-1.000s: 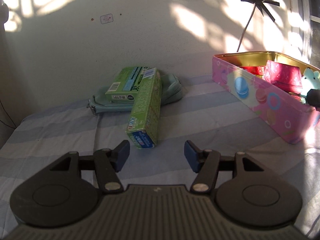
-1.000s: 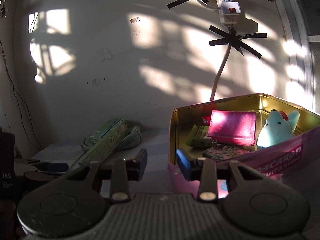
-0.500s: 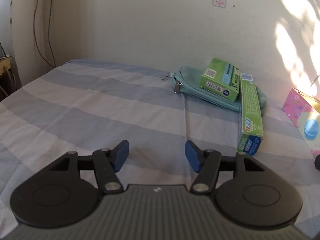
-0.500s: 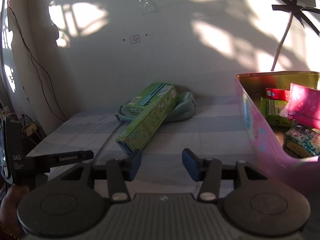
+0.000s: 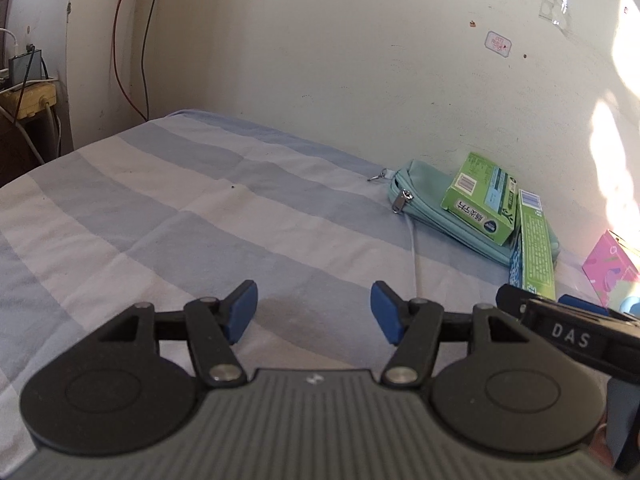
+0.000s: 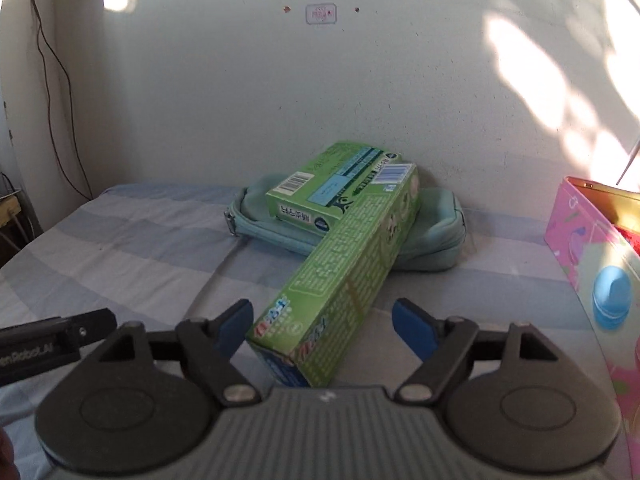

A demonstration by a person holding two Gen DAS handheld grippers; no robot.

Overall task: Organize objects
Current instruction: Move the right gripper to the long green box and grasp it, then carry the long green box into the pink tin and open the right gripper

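Observation:
A long green toothpaste box (image 6: 352, 264) leans from the bed up onto a teal zip pouch (image 6: 432, 236). A shorter green box (image 6: 324, 192) lies on the pouch. My right gripper (image 6: 326, 324) is open, its blue pads on either side of the long box's near end, not touching it. My left gripper (image 5: 314, 312) is open and empty over bare striped sheet; the pouch (image 5: 424, 200), short box (image 5: 480, 200) and long box (image 5: 536, 248) lie to its far right. The pink tin (image 6: 592, 248) stands at the right.
The striped bed sheet (image 5: 160, 208) runs back to a cream wall (image 6: 280, 92). Cables (image 5: 132, 40) and a yellow shelf (image 5: 28, 96) stand off the bed's left edge. The right gripper's body (image 5: 576, 336) shows at the left wrist view's right edge.
My right gripper has swung left from the tin and come in around the long box's near end, opening wider. My left gripper has turned left, away from the boxes, over bare sheet.

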